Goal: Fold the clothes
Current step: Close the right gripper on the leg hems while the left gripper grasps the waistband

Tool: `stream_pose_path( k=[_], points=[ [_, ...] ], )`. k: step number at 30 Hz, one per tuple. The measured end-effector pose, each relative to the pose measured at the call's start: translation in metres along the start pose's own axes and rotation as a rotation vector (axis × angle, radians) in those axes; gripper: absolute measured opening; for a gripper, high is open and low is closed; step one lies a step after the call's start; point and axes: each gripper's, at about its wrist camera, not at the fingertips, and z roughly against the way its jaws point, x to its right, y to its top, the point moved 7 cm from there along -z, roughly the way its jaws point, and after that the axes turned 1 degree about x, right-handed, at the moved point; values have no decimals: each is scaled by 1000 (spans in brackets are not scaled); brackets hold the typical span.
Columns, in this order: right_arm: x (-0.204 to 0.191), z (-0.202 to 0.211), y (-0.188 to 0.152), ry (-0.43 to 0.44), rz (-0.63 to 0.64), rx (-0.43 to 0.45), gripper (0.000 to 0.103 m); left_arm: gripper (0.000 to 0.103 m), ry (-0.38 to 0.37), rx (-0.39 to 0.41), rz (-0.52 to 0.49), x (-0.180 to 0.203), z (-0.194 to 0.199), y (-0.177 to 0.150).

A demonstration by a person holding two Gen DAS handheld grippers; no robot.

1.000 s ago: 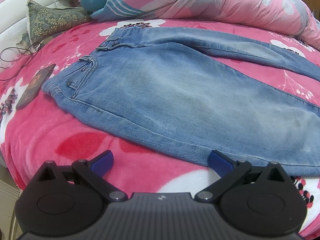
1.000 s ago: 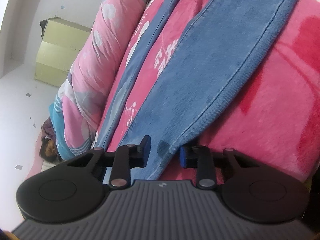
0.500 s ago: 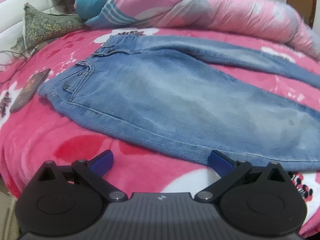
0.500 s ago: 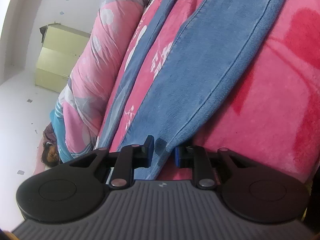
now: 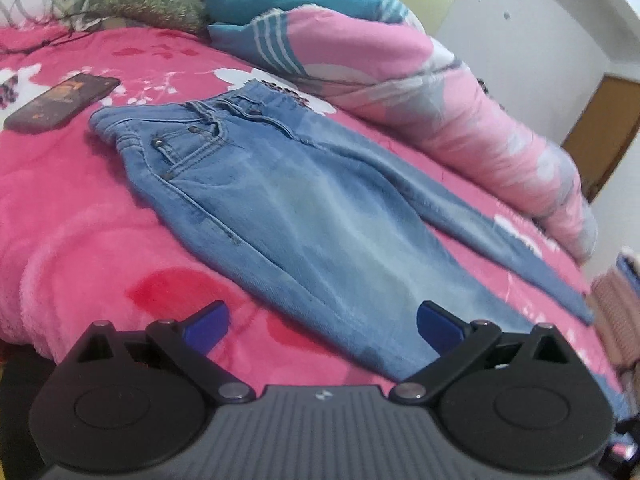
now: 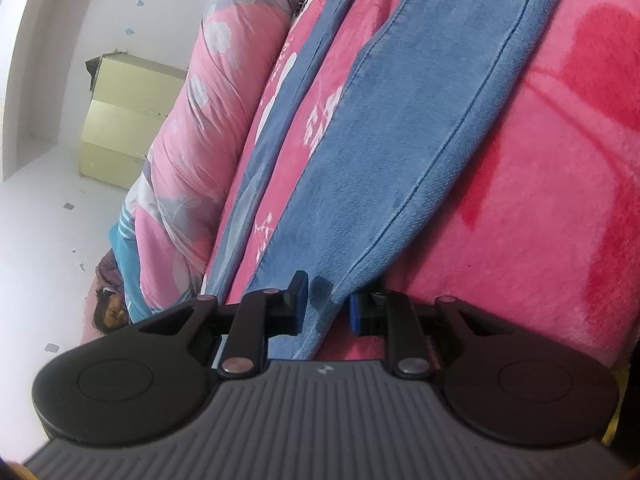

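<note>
A: While the left gripper [image 5: 320, 322] hangs with fingers spread over the jeans [image 5: 304, 216] flat on the bed [image 5: 72, 208], which step is this?

B: First fold, I'd judge. The right gripper [image 6: 326, 304] pinches the leg hem [image 6: 320, 312]; next, lift it toward the waistband [image 5: 240, 106].

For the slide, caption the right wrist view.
Right gripper pinches the hem of the jeans spread on a pink blanket.
</note>
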Motion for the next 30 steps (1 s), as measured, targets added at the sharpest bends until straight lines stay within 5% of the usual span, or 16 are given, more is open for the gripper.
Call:
stream_pose_path(
  k=[11, 30],
  points=[
    [-1, -1, 0, -8, 5, 7, 18, 66, 12, 19, 126, -31, -8, 23],
    [-3, -2, 0, -26, -5, 10, 19, 64, 81, 102, 224, -73, -23, 62]
  ],
)
